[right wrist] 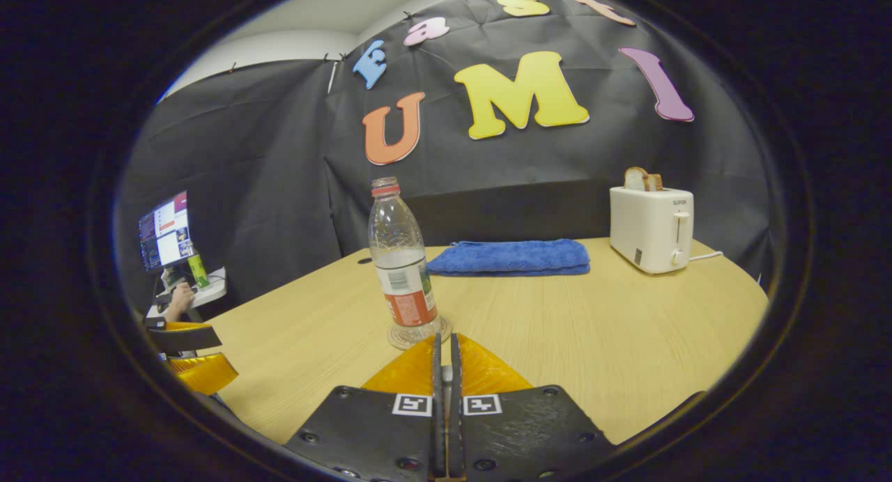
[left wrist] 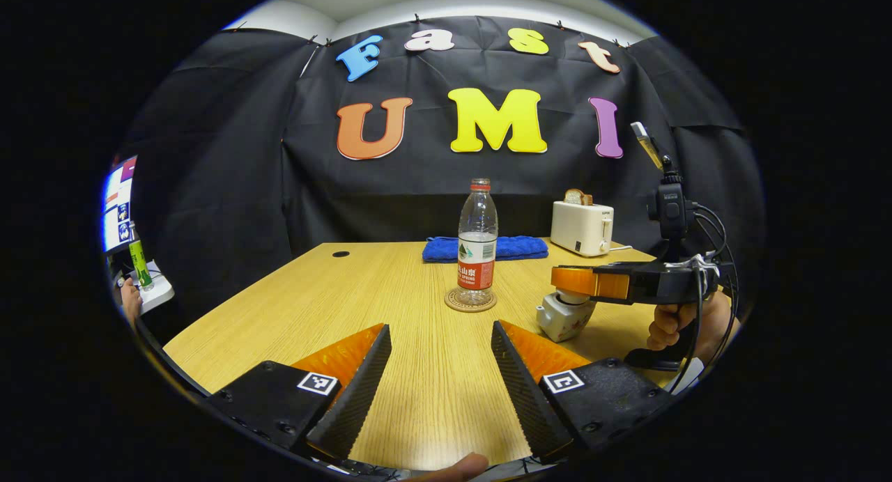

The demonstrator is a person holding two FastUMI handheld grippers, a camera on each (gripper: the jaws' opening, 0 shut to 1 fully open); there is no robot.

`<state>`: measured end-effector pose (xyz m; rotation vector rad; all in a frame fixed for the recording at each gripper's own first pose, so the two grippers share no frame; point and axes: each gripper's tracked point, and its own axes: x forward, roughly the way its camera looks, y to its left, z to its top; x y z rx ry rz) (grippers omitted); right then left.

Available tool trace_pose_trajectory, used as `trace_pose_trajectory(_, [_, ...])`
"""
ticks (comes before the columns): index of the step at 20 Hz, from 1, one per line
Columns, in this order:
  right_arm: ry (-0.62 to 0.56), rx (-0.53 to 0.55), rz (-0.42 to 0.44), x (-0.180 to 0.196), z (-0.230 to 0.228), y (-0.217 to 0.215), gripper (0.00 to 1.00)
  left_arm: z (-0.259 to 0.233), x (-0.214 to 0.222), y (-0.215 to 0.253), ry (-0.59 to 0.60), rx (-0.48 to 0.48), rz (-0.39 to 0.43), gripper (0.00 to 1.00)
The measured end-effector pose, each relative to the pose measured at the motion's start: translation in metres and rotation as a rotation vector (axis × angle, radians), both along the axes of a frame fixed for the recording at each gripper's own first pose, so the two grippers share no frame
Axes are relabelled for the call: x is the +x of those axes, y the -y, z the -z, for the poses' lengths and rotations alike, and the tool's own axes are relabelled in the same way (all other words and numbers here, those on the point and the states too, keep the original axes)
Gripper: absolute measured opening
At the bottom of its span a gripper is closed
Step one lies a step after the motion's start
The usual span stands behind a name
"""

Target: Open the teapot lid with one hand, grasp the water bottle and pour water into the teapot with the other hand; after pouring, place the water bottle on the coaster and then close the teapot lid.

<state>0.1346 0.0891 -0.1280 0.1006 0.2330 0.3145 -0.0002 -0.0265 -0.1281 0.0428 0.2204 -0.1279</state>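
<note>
On the tabletop (left wrist: 390,287) | water bottle (left wrist: 477,242) is standing on coaster (left wrist: 470,301) | right hand-held gripper (left wrist: 573,280) is being held over teapot (left wrist: 563,317), fingers drawn together, seemingly pinching the lid knob | left hand-held gripper (left wrist: 440,360) is being held apart, empty | step: lid-opening or closing, cannot be told.

Bright, even overhead light, soft shadows, sharp focus (strong fisheye bending at edges).
</note>
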Motion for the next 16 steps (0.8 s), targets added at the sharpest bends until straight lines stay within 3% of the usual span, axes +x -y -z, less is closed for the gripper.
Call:
trace_pose_trajectory(10, [0.002, 0.003, -0.001, -0.003, -0.004, -0.001, 0.02, -0.003, -0.003, 0.005, 0.004, 0.003, 0.008, 0.91])
trace_pose_trajectory(13, [0.04, -0.016, 0.008, -0.007, -0.017, 0.004, 0.11, -0.003, -0.004, 0.004, -0.002, 0.008, 0.001, 0.92])
trace_pose_trajectory(16, [0.057, -0.027, 0.03, -0.019, -0.029, 0.015, 0.27, -0.006, -0.006, 0.006, -0.005, 0.001, -0.007, 0.92])
